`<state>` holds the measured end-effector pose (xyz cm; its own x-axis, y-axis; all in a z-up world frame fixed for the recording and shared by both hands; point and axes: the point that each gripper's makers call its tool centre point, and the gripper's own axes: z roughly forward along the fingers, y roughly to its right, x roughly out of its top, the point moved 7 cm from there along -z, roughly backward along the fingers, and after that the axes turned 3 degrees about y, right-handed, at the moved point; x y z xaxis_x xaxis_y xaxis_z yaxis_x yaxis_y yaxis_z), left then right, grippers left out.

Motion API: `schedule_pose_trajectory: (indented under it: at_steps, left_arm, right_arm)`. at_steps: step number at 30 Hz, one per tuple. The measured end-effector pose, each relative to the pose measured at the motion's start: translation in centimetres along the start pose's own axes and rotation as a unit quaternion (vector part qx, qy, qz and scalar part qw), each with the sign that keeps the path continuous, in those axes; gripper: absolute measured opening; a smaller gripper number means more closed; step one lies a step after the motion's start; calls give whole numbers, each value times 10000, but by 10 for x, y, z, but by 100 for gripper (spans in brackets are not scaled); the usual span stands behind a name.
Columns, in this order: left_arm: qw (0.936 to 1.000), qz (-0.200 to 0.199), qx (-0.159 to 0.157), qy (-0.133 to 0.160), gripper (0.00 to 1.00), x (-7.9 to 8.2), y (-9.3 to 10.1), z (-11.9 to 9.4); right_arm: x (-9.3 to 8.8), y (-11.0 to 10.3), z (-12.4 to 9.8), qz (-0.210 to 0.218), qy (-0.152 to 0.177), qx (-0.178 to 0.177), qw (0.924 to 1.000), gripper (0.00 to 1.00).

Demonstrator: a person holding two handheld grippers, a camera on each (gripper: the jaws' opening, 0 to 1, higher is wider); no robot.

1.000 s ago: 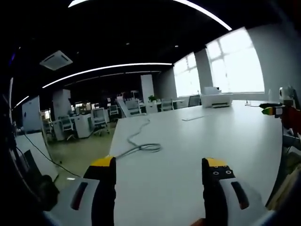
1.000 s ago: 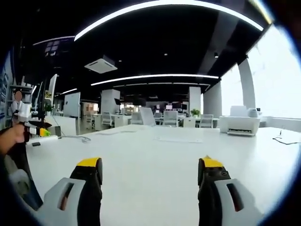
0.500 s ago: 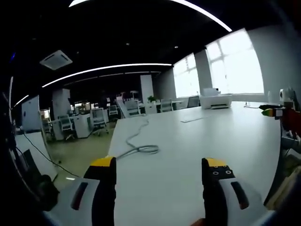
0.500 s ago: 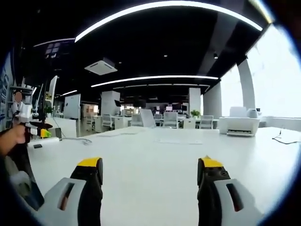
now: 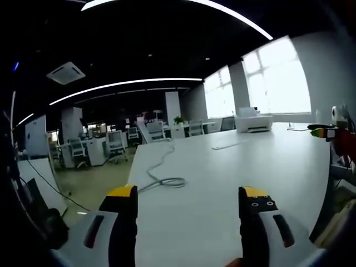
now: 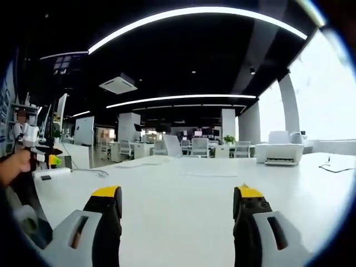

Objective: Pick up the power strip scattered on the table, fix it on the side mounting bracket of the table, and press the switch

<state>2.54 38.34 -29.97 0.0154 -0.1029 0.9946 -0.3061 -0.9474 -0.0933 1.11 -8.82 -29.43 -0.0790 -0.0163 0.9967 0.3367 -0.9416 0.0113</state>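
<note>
My left gripper (image 5: 188, 194) hovers open over the white table (image 5: 222, 178), nothing between its yellow-tipped jaws. A grey cable (image 5: 164, 181) runs down the table's left side and ends in a loop just ahead of the left jaw. My right gripper (image 6: 177, 193) is open too, above bare tabletop (image 6: 183, 206). At the left of the right gripper view lies a long white block (image 6: 53, 172) that looks like the power strip, with a cable leading off it. A hand holds the left gripper (image 6: 34, 151) just above it. The right gripper (image 5: 332, 132) shows at the right edge of the left gripper view.
A white printer (image 5: 253, 119) (image 6: 280, 154) stands at the table's far end near the windows. A thin flat white object (image 5: 225, 146) lies mid-table. Left of the table edge (image 5: 133, 167) are open floor, desks and office chairs (image 5: 115, 143).
Both views have shifted a little, so the far things sit slightly differently in the pictures; that is camera motion. Both grippers stay open, and nothing on the table has moved.
</note>
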Motion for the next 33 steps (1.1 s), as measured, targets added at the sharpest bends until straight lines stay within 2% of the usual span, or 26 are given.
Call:
schedule_pose_trajectory:
  at_steps: [10, 18, 27, 33]
  left_arm:
    - [10000, -24, 29, -19, 78, -1, 0, -1]
    - [10000, 57, 1, -24, 78, 7, 1, 3]
    - [10000, 10, 4, 95, 78, 20, 1, -1]
    - [9999, 14, -4, 135, 77, 24, 2, -5]
  right_arm:
    - [5, 4, -4, -46, 56, -16, 10000, 78]
    - [7, 10, -4, -30, -10, -30, 10000, 77]
    - [23, 11, -8, -85, 78, -28, 9999, 77]
    - [28, 8, -11, -86, 124, -32, 9999, 76]
